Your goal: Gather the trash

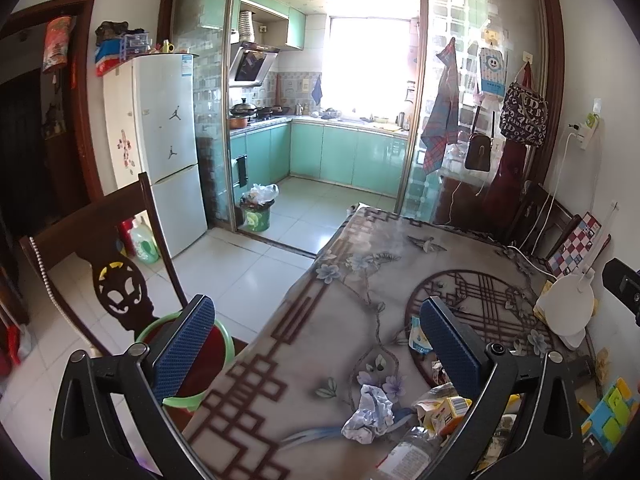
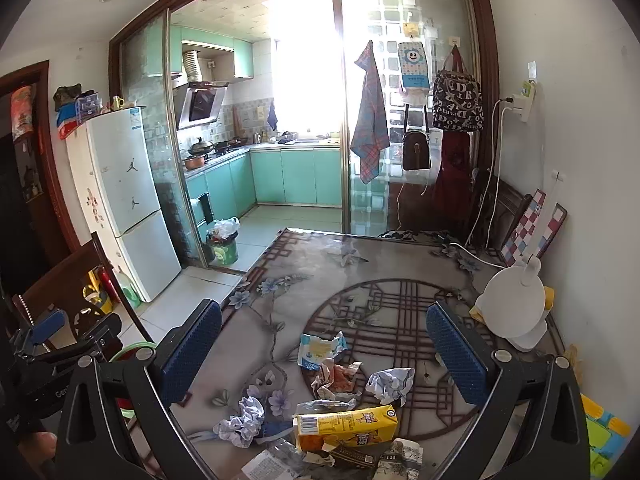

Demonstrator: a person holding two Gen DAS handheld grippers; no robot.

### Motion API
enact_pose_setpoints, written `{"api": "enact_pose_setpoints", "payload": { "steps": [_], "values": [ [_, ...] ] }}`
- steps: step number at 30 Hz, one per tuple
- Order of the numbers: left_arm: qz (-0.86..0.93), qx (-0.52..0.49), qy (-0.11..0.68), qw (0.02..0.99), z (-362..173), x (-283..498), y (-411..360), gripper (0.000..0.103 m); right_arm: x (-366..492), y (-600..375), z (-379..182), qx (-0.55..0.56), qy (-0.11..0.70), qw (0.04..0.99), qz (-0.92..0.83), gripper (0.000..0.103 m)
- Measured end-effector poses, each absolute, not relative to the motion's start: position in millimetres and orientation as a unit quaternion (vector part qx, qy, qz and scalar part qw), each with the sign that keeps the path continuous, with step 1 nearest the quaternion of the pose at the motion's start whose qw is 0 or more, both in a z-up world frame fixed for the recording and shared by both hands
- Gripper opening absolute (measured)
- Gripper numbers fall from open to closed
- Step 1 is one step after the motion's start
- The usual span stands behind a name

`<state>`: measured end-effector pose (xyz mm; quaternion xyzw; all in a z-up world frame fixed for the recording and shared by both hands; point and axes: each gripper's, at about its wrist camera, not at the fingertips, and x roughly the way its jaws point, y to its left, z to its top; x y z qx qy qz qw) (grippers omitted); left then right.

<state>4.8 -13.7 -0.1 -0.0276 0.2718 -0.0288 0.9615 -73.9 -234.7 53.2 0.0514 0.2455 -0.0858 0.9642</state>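
- Jaws of the right gripper (image 2: 324, 356) stand wide with nothing held, tipped down over the litter; between them lie a blue-and-white wrapper (image 2: 320, 350), a crumpled white paper (image 2: 390, 384) and, nearer the camera, a yellow carton (image 2: 346, 426); that spread suits a bulky first pick.
- Jaws of the left gripper (image 1: 316, 354) are equally wide and empty; a crumpled tissue (image 1: 370, 412) lies low between them, on the worktop (image 1: 320, 320).
- Beyond the left pad, off the worktop edge, sits a green-rimmed bin (image 1: 224, 344), probably the drop point.
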Motion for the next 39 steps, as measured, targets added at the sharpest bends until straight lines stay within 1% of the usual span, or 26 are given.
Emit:
{"api": "enact_pose_setpoints", "payload": {
  "steps": [39],
  "values": [
    [-0.014,-0.016,0.281,0.96,-7,11,-18,0.103,-58,-233,36,0.041,0.267,0.958,-0.092,0.103]
  ]
}}
